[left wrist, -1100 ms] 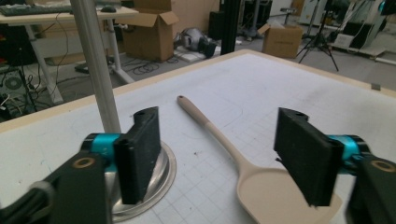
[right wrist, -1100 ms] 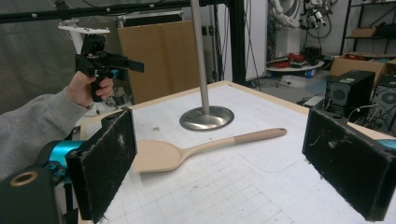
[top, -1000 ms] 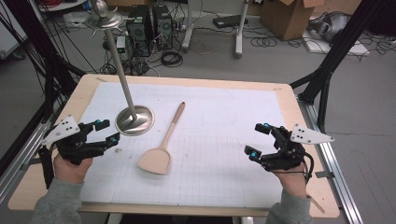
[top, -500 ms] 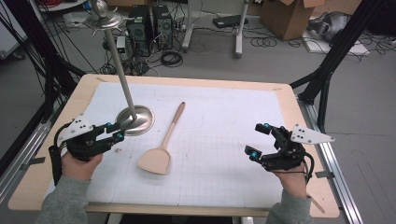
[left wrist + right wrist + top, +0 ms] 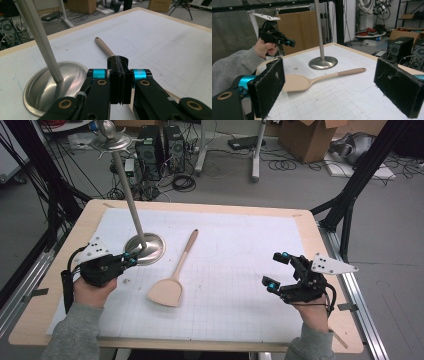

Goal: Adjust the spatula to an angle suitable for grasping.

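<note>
Lab or workshop: computer towers (image 5: 159, 147), floor cables (image 5: 186, 182), cardboard box (image 5: 307, 137), black frame struts (image 5: 357, 185).

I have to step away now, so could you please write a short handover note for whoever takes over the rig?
Left gripper: jaws shut on nothing, above the edge of the stand's round metal base.
Right gripper: jaws wide open, empty, hovering near the right side of the table.
Wooden spatula: flat on the white grid mat, between the grippers, blade toward the person, handle pointing away, beside the base.
Stand pole: rises leaning from the base.
Done: nothing gripped.
Left: probably picking up the spatula; which gripper takes it is unclear.
</note>
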Available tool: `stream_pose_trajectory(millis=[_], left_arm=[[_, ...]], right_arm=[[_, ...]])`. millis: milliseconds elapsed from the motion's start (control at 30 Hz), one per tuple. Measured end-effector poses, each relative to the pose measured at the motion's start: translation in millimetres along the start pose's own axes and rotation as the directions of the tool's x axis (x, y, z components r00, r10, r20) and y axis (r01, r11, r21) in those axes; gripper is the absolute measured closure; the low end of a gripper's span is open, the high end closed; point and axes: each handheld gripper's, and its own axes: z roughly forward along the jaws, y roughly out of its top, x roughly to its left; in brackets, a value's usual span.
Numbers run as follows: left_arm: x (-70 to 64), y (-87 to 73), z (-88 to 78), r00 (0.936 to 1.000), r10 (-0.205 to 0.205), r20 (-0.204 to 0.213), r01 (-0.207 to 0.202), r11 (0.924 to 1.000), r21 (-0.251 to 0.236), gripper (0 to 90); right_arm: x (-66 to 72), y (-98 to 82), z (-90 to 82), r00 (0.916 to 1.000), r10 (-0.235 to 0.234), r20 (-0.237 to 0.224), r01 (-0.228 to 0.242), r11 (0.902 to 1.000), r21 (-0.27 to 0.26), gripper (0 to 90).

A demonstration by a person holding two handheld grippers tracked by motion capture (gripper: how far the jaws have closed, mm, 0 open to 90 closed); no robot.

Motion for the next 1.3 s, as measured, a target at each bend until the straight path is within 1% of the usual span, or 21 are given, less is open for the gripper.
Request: stream_pose_trajectory(millis=[67, 133, 267, 400, 433, 633, 667, 767, 800, 867, 967, 1100, 1133, 1167, 1200, 1300], left_arm=[[-0.6, 1.5, 2.6, 1.0000, -0.002, -0.009, 0.002, 1.0000, 0.008, 89.4], [-0.9, 1.8, 4.7, 1.0000, -0.003, -0.007, 0.003, 1.0000, 0.008, 89.5], [-0.3, 2.2, 8.6, 0.9998, -0.012, -0.018, 0.012, 0.9998, 0.014, 89.6], [1.0, 3.7, 12.7, 0.9990, -0.023, -0.038, 0.024, 0.9995, 0.021, 89.5], [1.2, 4.3, 13.8, 0.9988, -0.025, -0.041, 0.026, 0.9994, 0.023, 89.6], [-0.1, 5.4, 22.6, 0.9989, -0.026, -0.038, 0.027, 0.9993, 0.026, 89.6], [-0.6, 5.1, 26.1, 0.9989, -0.032, -0.035, 0.033, 0.9991, 0.027, 89.5], [-0.2, 4.9, 29.4, 0.9988, -0.032, -0.037, 0.033, 0.9989, 0.034, 89.5], [0.0, 4.7, 31.0, 0.9986, -0.035, -0.039, 0.036, 0.9987, 0.036, 89.6], [0.8, 4.3, 33.1, 0.9978, -0.043, -0.050, 0.045, 0.9987, 0.027, 89.5], [2.7, 4.6, 35.1, 0.9973, -0.060, -0.043, 0.060, 0.9982, 0.000, 89.5], [4.9, 3.7, 41.9, 0.9973, -0.062, -0.040, 0.062, 0.9979, 0.017, 89.6], [5.0, 3.4, 43.6, 0.9972, -0.063, -0.039, 0.064, 0.9977, 0.023, 89.6], [4.3, 3.1, 45.2, 0.9968, -0.069, -0.040, 0.070, 0.9972, 0.025, 89.5], [3.2, 3.0, 46.6, 0.9967, -0.067, -0.047, 0.068, 0.9973, 0.028, 89.5], [0.8, 3.5, 50.8, 0.9969, -0.064, -0.046, 0.066, 0.9972, 0.036, 89.5]], right_arm=[[-0.3, -0.1, 0.0, 1.0000, -0.001, -0.002, 0.001, 1.0000, -0.003, 8.8], [-0.2, -0.1, -0.1, 1.0000, 0.000, -0.002, 0.000, 1.0000, -0.002, 8.8], [-0.1, -0.1, 0.1, 1.0000, 0.000, -0.003, 0.000, 1.0000, -0.002, 8.8], [0.3, -0.1, 0.6, 0.9999, 0.010, -0.010, -0.010, 1.0000, 0.000, 8.8], [0.0, -0.1, 0.4, 0.9999, 0.006, -0.009, -0.006, 1.0000, 0.000, 8.8], [-0.5, -0.1, -0.2, 0.9999, 0.006, -0.009, -0.006, 1.0000, -0.003, 8.8], [-0.6, -0.1, -0.1, 0.9999, 0.006, -0.009, -0.006, 1.0000, -0.003, 8.8], [-0.9, -0.1, -0.2, 1.0000, 0.002, -0.009, -0.002, 1.0000, -0.003, 8.7], [-0.5, 0.0, -0.8, 0.9999, 0.008, -0.009, -0.008, 1.0000, -0.002, 8.8], [-1.1, 0.0, -1.1, 1.0000, 0.002, -0.006, -0.002, 1.0000, -0.006, 8.8], [-1.0, -0.1, -1.9, 0.9999, 0.008, -0.006, -0.008, 0.9999, -0.008, 8.8], [-1.3, -0.5, -2.8, 0.9999, 0.013, -0.005, -0.013, 0.9999, -0.008, 8.8], [-2.1, -0.5, -3.0, 1.0000, 0.005, -0.005, -0.005, 0.9999, -0.010, 8.8], [-2.5, -0.6, -3.2, 1.0000, 0.002, -0.004, -0.002, 0.9999, -0.013, 8.8], [-2.5, -0.6, -3.3, 1.0000, 0.006, -0.003, -0.006, 0.9999, -0.015, 8.8], [-2.6, -1.0, -4.3, 0.9999, 0.016, -0.004, -0.016, 0.9998, -0.011, 8.8]])
